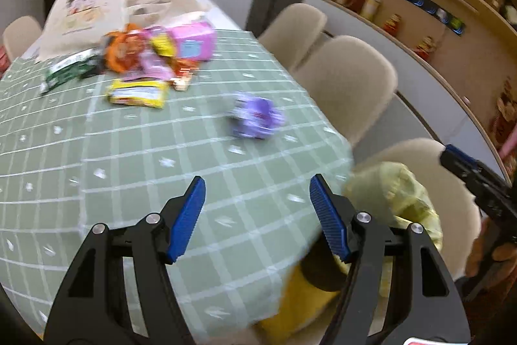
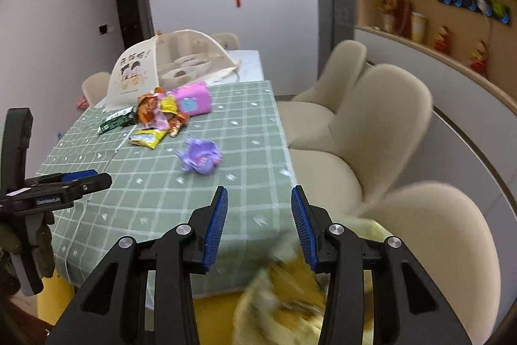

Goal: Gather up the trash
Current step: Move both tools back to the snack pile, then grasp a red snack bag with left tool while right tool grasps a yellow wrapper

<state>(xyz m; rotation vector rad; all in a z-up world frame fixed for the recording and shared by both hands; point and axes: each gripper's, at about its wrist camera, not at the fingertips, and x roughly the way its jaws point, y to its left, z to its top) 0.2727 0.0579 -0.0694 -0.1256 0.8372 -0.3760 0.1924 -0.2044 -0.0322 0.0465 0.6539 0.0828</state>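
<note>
A crumpled purple wrapper (image 1: 255, 117) (image 2: 202, 157) lies alone on the green checked tablecloth (image 1: 129, 183) (image 2: 245, 118). Farther back is a yellow wrapper (image 1: 139, 92) (image 2: 148, 138). Behind it sits a pile of orange and pink wrappers (image 1: 145, 54) (image 2: 158, 109) with a pink pack (image 1: 194, 44) (image 2: 194, 99) and a green wrapper (image 1: 68, 70) (image 2: 116, 118). My left gripper (image 1: 257, 186) (image 2: 97, 178) is open and empty above the near table edge. My right gripper (image 2: 258, 193) (image 1: 452, 156) is open and empty too. A pale yellow bag (image 1: 397, 193) (image 2: 290, 306) sits below the table's near corner, blurred.
A mesh food cover (image 1: 97, 5) (image 2: 168, 63) stands at the table's far end. Beige chairs (image 1: 349, 86) (image 2: 381, 125) line the right side. A curved shelf (image 1: 420, 5) (image 2: 436, 21) with jars and figurines runs along the right wall.
</note>
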